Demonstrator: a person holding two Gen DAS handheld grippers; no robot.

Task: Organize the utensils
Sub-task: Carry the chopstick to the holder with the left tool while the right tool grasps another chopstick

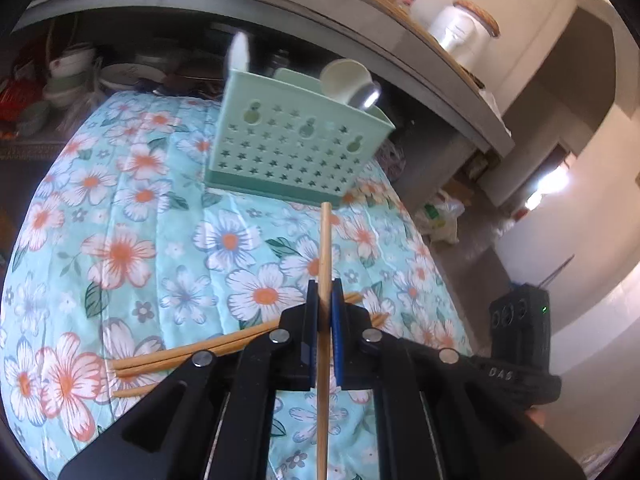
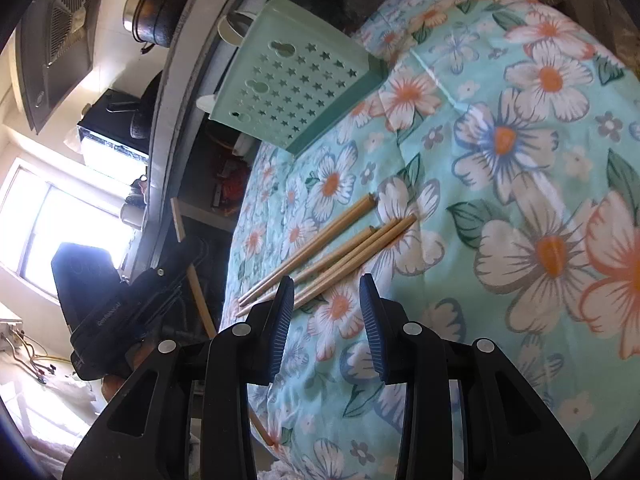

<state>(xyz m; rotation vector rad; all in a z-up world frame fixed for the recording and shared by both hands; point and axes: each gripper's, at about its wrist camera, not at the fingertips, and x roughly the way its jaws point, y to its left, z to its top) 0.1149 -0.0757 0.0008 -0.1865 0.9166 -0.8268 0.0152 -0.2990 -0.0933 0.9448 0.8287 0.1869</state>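
Observation:
My left gripper is shut on a wooden chopstick that points up toward the green utensil basket, above the floral tablecloth. Several more chopsticks lie on the cloth under and left of it. The basket holds a white spoon and ladle-like utensils. My right gripper is open and empty, just above the near ends of the loose chopsticks. The basket shows beyond them in the right wrist view. The left gripper with its chopstick is at the table's left edge.
The table stands against a grey counter with a white jar on it. Bowls and dishes sit on a shelf behind the table. A pot and a range hood are on the counter side.

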